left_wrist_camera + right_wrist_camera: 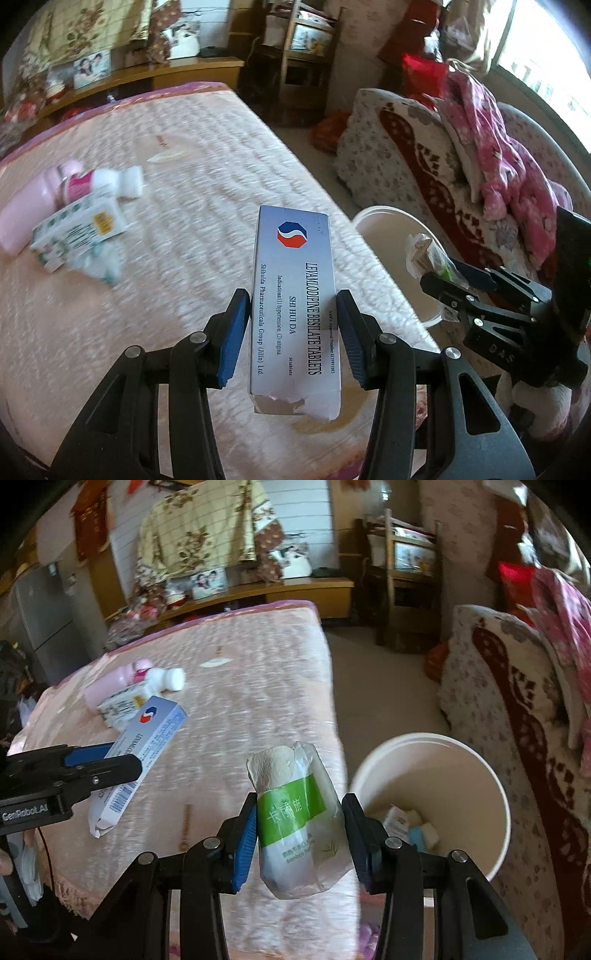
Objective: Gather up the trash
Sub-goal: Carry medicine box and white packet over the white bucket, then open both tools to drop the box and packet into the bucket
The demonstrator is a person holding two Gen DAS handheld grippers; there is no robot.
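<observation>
Trash is split three ways right now, so taking it left to right with the white bucket as the marker. Farthest from the bucket, out on the pink bed, there's a little heap not yet picked up: a pink bottle, a white bottle and a green-patterned carton all bunched together, plus a small flat wrapper lying apart from them.

Closer to the bucket, the left hand-held gripper is clamped on a silver tablet box, torn end toward the camera, held up over the bed.

Right beside the bucket's rim, the right hand-held gripper is squeezing a tissue pack with a green label, hanging over the bed edge just short of the opening. A few bits already sit in the bottom of the bucket.

Looks to me like the carry-to-bin step, both hands loaded. Next move, I'd guess: get the tissue pack over the mouth and let go, then swing the box across. The box is long, so it probably wants tipping end-down to drop in clean. Then back for the heap.
</observation>
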